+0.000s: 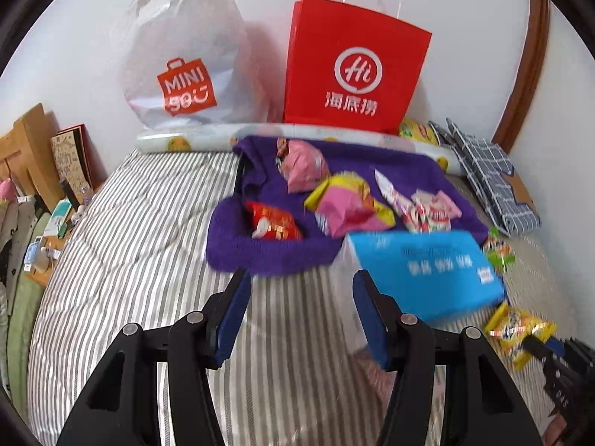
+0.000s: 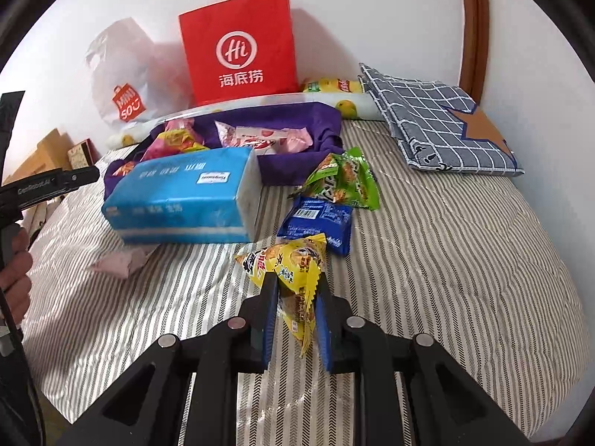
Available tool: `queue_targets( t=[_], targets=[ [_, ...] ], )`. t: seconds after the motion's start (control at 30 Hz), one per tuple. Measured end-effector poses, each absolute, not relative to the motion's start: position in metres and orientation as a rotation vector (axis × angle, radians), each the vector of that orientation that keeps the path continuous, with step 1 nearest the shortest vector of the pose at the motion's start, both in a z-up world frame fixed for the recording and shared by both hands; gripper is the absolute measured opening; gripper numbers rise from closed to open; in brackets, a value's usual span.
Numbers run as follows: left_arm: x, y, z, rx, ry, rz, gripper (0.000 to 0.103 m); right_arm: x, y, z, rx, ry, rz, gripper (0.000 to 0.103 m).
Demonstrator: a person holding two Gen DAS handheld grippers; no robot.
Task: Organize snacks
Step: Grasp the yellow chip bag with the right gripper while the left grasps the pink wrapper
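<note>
My right gripper (image 2: 295,278) is shut on a yellow snack packet (image 2: 293,271), held just above the striped bed cover; the same packet (image 1: 517,329) shows at the lower right of the left wrist view. My left gripper (image 1: 302,277) is open with nothing between its blue pads, hovering before a purple cloth bin (image 1: 267,256). In the bin lie a red packet (image 1: 273,223) and several pink ones (image 1: 346,204). A blue tissue pack (image 1: 420,267) lies against the bin's right side, beside my right-hand finger. A green packet (image 2: 346,178) and a blue packet (image 2: 319,223) lie loose on the bed.
A red paper bag (image 1: 353,67) and a white plastic bag (image 1: 186,63) stand against the wall behind the bin. A grey checked cloth bag (image 2: 438,126) lies at the back right. A crumpled pink paper (image 2: 119,260) sits by the tissue pack. A hand (image 2: 15,271) holds the left gripper.
</note>
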State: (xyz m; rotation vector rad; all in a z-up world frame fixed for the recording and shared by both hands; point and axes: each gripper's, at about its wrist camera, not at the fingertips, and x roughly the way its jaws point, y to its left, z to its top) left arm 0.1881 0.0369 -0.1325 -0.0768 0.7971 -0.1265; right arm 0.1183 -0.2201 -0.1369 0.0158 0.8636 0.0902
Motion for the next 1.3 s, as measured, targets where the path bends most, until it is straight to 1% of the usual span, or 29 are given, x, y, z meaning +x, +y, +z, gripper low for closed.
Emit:
queue_targets(
  t=[0.07, 0.1, 0.13, 0.17, 0.2, 0.27, 0.3, 0.53, 0.73, 0.83, 0.93, 1.0, 1.03, 1.17, 1.3],
  targets=[
    [0.183, 0.035, -0.138, -0.064, 0.818, -0.132, 0.057, 0.119, -0.219, -0.137, 0.012, 0.862, 0.106, 0.022],
    [0.180, 0.035, -0.141, -0.066, 0.829, -0.140, 0.057, 0.120, -0.219, -0.137, 0.018, 0.864, 0.116, 0.027],
    [0.178, 0.035, -0.144, -0.072, 0.840, -0.151, 0.057, 0.121, -0.219, -0.139, 0.022, 0.867, 0.125, 0.035],
    [0.176, 0.035, -0.146, -0.077, 0.851, -0.159, 0.057, 0.123, -0.218, -0.140, 0.021, 0.869, 0.131, 0.038],
    [0.175, 0.035, -0.149, -0.086, 0.866, -0.172, 0.057, 0.125, -0.217, -0.143, 0.019, 0.869, 0.131, 0.040],
    [0.173, 0.034, -0.155, -0.107, 0.894, -0.205, 0.057, 0.132, -0.215, -0.148, 0.018, 0.873, 0.131, 0.042],
    [0.173, 0.033, -0.158, -0.120, 0.916, -0.220, 0.057, 0.135, -0.214, -0.149, 0.015, 0.873, 0.132, 0.044],
    [0.173, 0.018, -0.165, -0.194, 0.990, -0.320, 0.057, 0.150, -0.214, -0.157, 0.028, 0.874, 0.128, 0.044],
    [0.176, -0.013, -0.172, -0.154, 1.036, -0.347, 0.057, 0.145, -0.217, -0.157, 0.007, 0.856, 0.123, 0.043],
    [0.176, -0.023, -0.183, -0.135, 1.078, -0.324, 0.060, 0.141, -0.220, -0.157, 0.013, 0.851, 0.120, 0.043],
    [0.169, -0.036, -0.185, -0.041, 1.034, -0.278, 0.060, 0.140, -0.222, -0.157, 0.025, 0.849, 0.120, 0.043],
    [0.165, -0.040, -0.186, -0.010, 1.007, -0.253, 0.056, 0.139, -0.222, -0.158, 0.026, 0.847, 0.115, 0.043],
    [0.163, -0.039, -0.186, -0.002, 0.999, -0.244, 0.047, 0.138, -0.221, -0.157, 0.021, 0.846, 0.114, 0.043],
    [0.153, -0.027, -0.183, 0.002, 0.978, -0.245, 0.046, 0.134, -0.218, -0.154, 0.013, 0.839, 0.124, 0.043],
    [0.145, -0.009, -0.182, 0.066, 0.930, -0.173, 0.046, 0.133, -0.216, -0.147, 0.040, 0.816, 0.153, 0.043]
  ],
)
